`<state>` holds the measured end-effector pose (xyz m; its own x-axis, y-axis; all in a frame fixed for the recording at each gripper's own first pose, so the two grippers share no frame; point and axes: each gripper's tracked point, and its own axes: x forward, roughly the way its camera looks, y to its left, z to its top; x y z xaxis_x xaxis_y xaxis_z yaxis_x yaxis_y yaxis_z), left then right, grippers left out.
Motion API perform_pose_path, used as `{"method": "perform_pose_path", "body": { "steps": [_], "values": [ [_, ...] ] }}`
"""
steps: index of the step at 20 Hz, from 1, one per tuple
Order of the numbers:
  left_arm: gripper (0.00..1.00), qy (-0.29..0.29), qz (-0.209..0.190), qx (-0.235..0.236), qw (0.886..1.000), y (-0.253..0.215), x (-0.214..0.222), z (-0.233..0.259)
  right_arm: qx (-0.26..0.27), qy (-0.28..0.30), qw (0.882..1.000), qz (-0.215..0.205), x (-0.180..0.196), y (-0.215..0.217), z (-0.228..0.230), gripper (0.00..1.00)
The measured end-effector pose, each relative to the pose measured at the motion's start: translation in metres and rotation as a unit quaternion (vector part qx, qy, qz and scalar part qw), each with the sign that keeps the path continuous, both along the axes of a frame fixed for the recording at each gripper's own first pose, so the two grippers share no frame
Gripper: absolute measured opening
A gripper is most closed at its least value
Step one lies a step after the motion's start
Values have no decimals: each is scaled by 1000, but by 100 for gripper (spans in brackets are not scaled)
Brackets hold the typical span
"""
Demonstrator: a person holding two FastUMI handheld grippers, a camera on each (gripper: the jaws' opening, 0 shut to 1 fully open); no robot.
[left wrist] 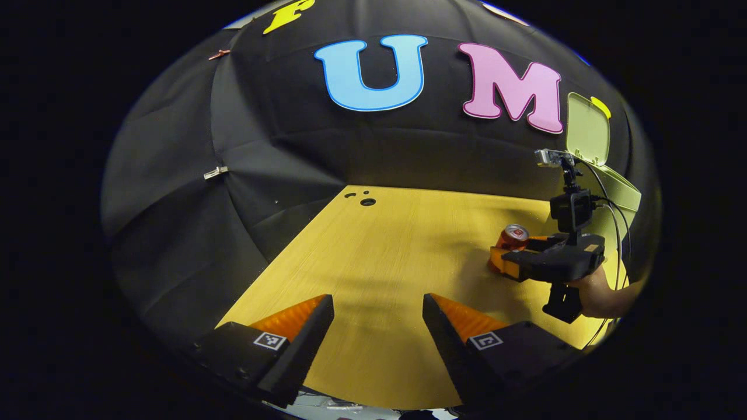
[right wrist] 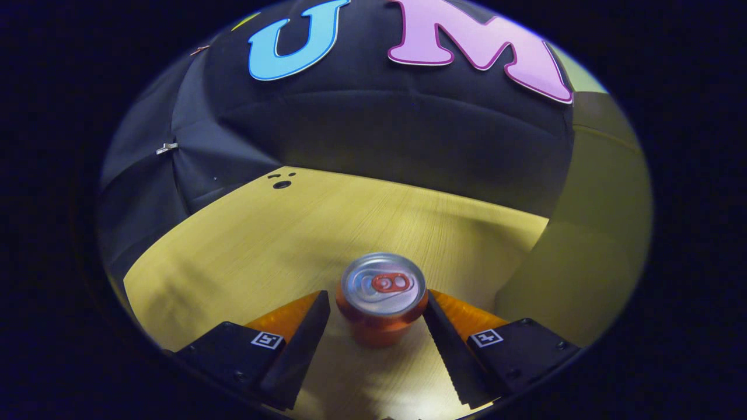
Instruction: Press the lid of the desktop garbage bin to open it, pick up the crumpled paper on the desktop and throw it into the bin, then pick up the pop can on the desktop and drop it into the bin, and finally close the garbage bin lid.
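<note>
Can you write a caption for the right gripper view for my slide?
Open tongs straddle an upright can on the table, beside the bin.

No readable text, brand or number showed; the pop can (right wrist: 382, 297) print and fingers' (right wrist: 265, 341) square markers were illegible.

The right claw (left wrist: 506, 256) has a black body, black cables, a top-mounted camera and square tag markings.
</note>
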<state>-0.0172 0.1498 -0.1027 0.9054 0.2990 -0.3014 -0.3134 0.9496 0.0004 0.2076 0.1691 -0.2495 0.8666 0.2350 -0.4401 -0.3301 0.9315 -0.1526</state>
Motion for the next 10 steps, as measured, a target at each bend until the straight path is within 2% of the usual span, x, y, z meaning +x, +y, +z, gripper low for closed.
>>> {"method": "perform_pose_path", "body": {
  "steps": [4,5,6,8,10],
  "values": [
    [98,-4,-3,4,1000,-3,3,4,-3,-2,1000,0,7,2,0,100],
    [93,-4,-4,4,1000,-4,3,4,-6,-2,1000,3,6,4,-2,100],
    [100,-3,-5,3,1000,-5,3,4,-5,-3,1000,7,4,6,0,96],
    [98,-4,-6,2,1000,-7,1,5,-6,2,1000,15,1,10,0,83],
    [98,-6,-7,4,1000,-7,-1,6,-9,-4,1000,22,-2,12,7,83]
  ]
}}
